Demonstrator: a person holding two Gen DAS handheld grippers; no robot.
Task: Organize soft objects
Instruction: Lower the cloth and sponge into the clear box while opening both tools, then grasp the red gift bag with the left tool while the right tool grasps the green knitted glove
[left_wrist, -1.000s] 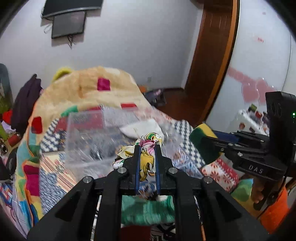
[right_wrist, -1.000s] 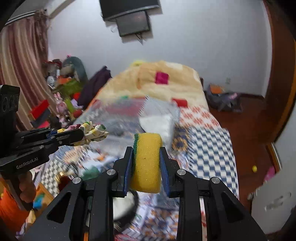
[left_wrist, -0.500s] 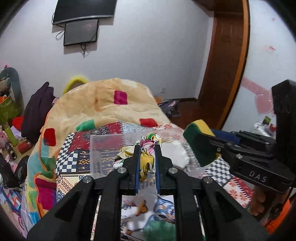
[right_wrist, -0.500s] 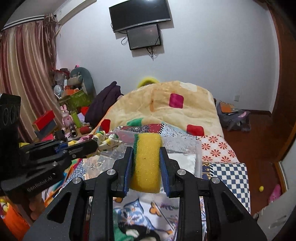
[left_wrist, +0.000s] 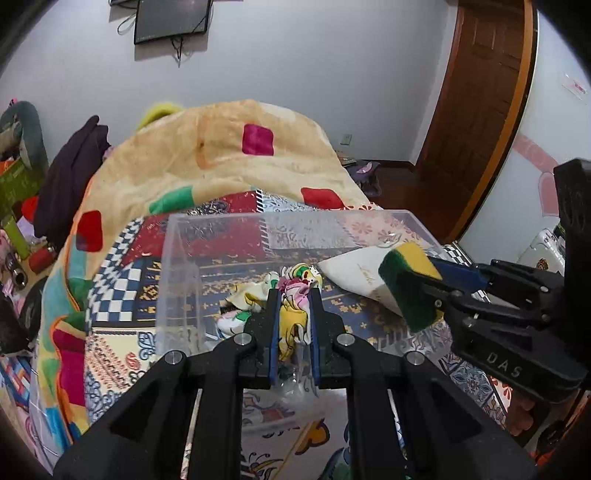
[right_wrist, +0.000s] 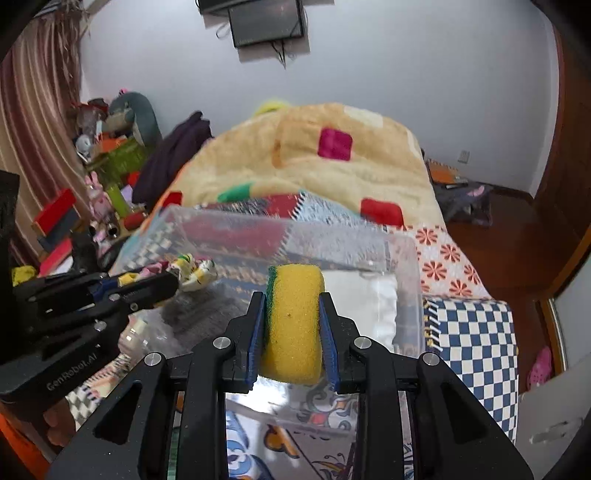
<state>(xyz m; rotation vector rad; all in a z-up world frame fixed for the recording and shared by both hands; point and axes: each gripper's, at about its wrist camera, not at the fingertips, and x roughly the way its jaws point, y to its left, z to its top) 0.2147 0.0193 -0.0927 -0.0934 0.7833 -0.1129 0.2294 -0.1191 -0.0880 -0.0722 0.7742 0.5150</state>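
Note:
A clear plastic bin (left_wrist: 177, 266) (right_wrist: 410, 280) stands on the patchwork bed cover. A white folded cloth (left_wrist: 354, 269) (right_wrist: 365, 306) lies inside it at the right. My left gripper (left_wrist: 293, 295) (right_wrist: 173, 278) is shut on a crumpled floral cloth (left_wrist: 291, 317) (right_wrist: 195, 271) and holds it over the bin's near left part. My right gripper (right_wrist: 293, 295) (left_wrist: 413, 291) is shut on a yellow and green sponge (right_wrist: 293, 321) (left_wrist: 408, 284) and holds it over the bin's near right part, above the white cloth.
A beige blanket (left_wrist: 229, 155) with coloured squares is heaped behind the bin. Cluttered toys and boxes (right_wrist: 103, 177) stand at the left of the bed. A wooden door (left_wrist: 476, 110) and bare floor are at the right. A screen (right_wrist: 266, 22) hangs on the far wall.
Both grippers have moved forward toward the bin and now hang over it, each still holding its object. The bin looks larger and nearer.

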